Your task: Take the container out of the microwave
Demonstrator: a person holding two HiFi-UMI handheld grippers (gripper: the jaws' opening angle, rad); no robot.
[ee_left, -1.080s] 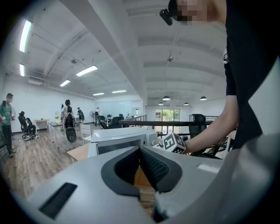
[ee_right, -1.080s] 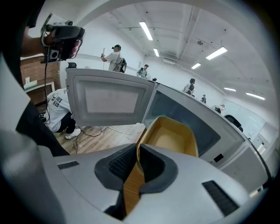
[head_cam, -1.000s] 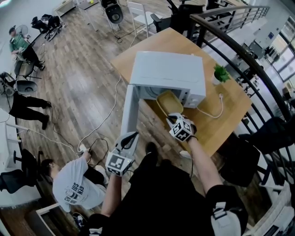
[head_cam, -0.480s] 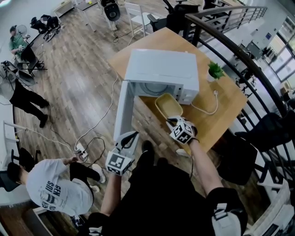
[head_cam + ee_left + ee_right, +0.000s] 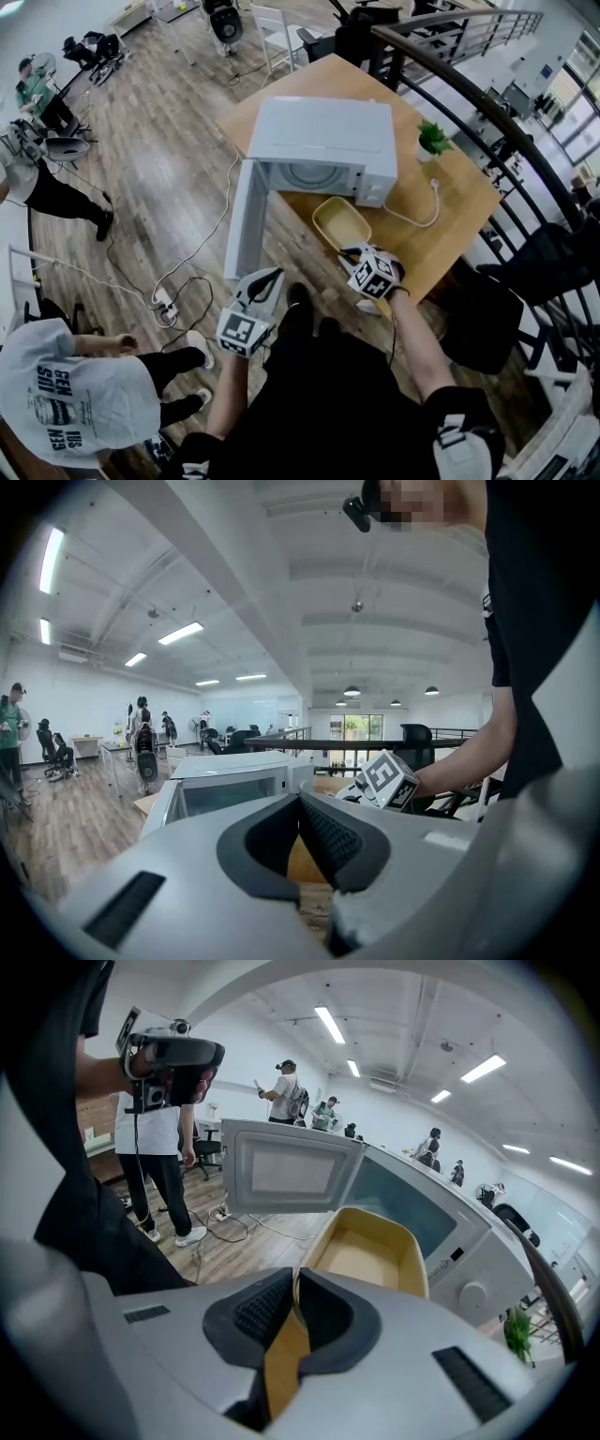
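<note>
Before the microwave's [image 5: 323,141] open mouth, our right gripper [image 5: 350,252] pinches the container's [image 5: 343,221] near rim, well clear of the door [image 5: 239,230]; our left gripper [image 5: 271,275] is clenched, empty.

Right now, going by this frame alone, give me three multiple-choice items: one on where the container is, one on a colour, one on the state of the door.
1. Where is the container relative to the microwave?
A. inside it
B. outside, in front of its opening
C. on top of it

2. What colour is the microwave's casing?
A. black
B. red
C. white

3. The microwave's door is:
A. open, swung out to one side
B. shut
C. missing

Answers:
1 B: the head view shows the container clear of the cavity, with its rim pinched in the right tool.
2 C: the top and sides are plainly white in the head view.
3 A: the door stands out from the front and the cavity is exposed.
</note>
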